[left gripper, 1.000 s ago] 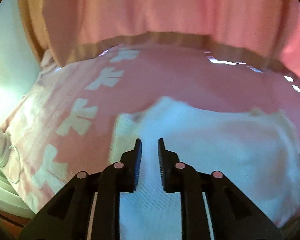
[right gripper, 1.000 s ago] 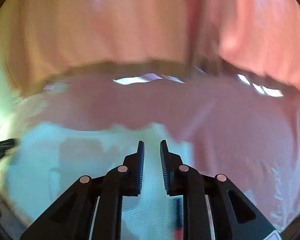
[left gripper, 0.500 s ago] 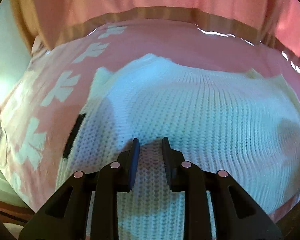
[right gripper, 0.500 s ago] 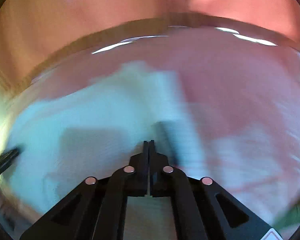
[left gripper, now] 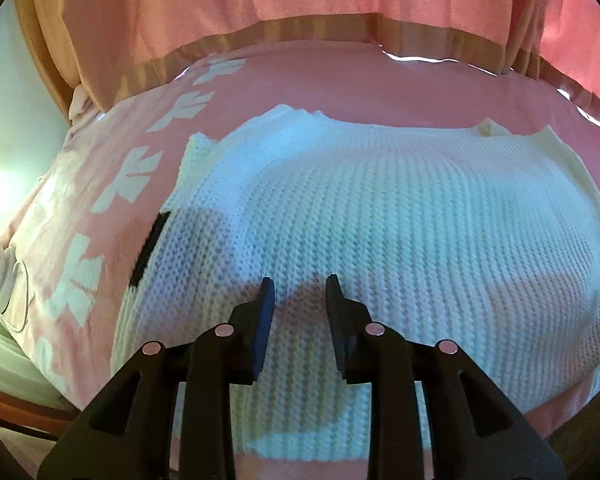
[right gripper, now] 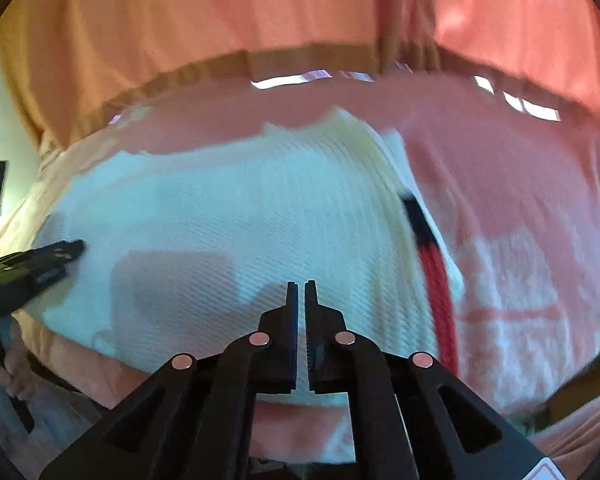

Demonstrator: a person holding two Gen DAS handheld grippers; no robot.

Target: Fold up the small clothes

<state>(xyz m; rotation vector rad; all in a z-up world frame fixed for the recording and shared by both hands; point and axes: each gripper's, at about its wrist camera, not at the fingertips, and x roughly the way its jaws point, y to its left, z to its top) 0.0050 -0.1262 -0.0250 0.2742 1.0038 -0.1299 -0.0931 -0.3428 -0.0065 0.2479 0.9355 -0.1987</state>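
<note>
The white knit sweater (right gripper: 240, 216) is motion-blurred in the right wrist view — its near hem hidden behind the right tool (right gripper: 301, 292).
</note>
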